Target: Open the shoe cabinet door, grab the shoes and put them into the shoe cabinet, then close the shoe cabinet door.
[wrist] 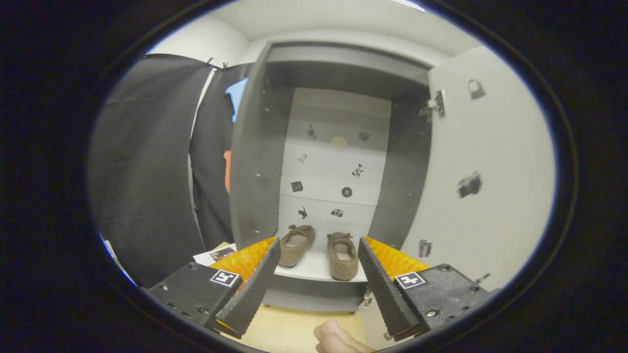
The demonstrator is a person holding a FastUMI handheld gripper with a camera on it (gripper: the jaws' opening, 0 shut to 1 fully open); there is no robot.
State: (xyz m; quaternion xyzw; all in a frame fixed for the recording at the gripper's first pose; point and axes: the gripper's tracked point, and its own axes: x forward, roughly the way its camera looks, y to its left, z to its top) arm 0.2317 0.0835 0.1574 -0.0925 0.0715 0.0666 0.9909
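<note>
The shoe cabinet (338,162) stands open, and both shoes (319,247) already sit side by side on its bottom shelf (314,268), near the front edge of the cabinet. The claw (319,274) hangs in front of the cabinet with its fingers spread wide and nothing between them. So I judge that the placing step is done and the closing of the door is the step in hand. The door (481,181) is swung out at the right side of the cabinet, its inner face turned to the claw. The next move calls for bringing the claw behind the free edge of this door and pushing it toward the cabinet. The shoes' heels lie close to the shelf edge, so the door may touch them. A hand (338,339) shows below the claw.
</note>
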